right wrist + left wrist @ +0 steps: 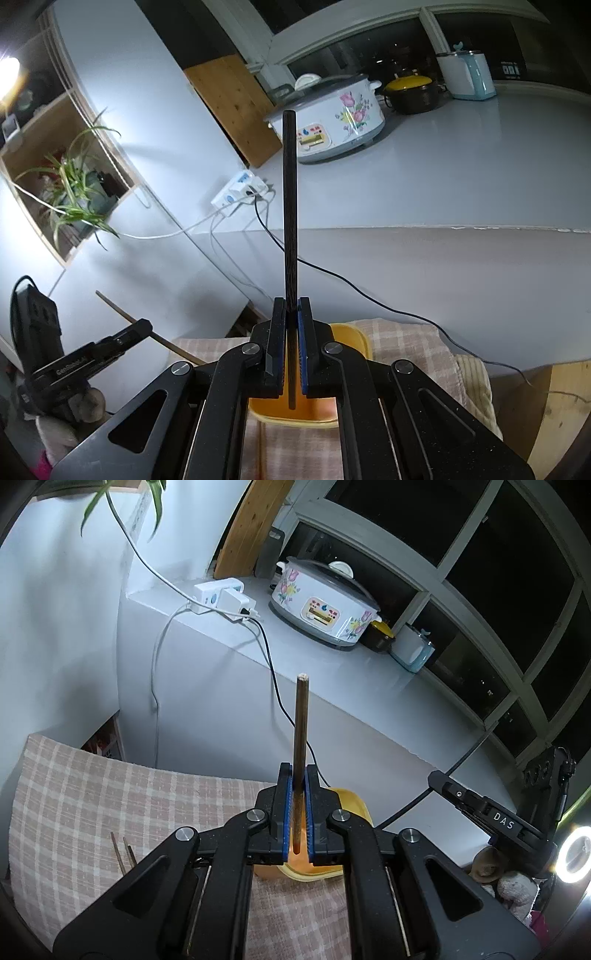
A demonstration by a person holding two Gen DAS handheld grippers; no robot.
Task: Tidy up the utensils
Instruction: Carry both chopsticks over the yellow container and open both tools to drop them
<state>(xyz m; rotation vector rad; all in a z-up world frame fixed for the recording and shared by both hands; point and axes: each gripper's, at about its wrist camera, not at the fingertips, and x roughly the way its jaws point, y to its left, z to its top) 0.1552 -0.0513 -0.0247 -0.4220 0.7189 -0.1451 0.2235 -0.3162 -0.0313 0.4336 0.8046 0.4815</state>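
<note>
My left gripper is shut on a light brown wooden chopstick that sticks up and forward out of its blue pads. My right gripper is shut on a dark, almost black chopstick, held the same way. A yellow container sits on the pink checked cloth just below both grippers. The two grippers are side by side: the right one shows at the right edge of the left wrist view, and the left one at the lower left of the right wrist view. Two more chopstick tips lie on the cloth.
A white ledge behind the cloth carries a flowered rice cooker, a black pot with a yellow lid, a power strip with cables hanging down, and a wooden board. A ring light glows at the right, and a plant stands on a shelf at the left.
</note>
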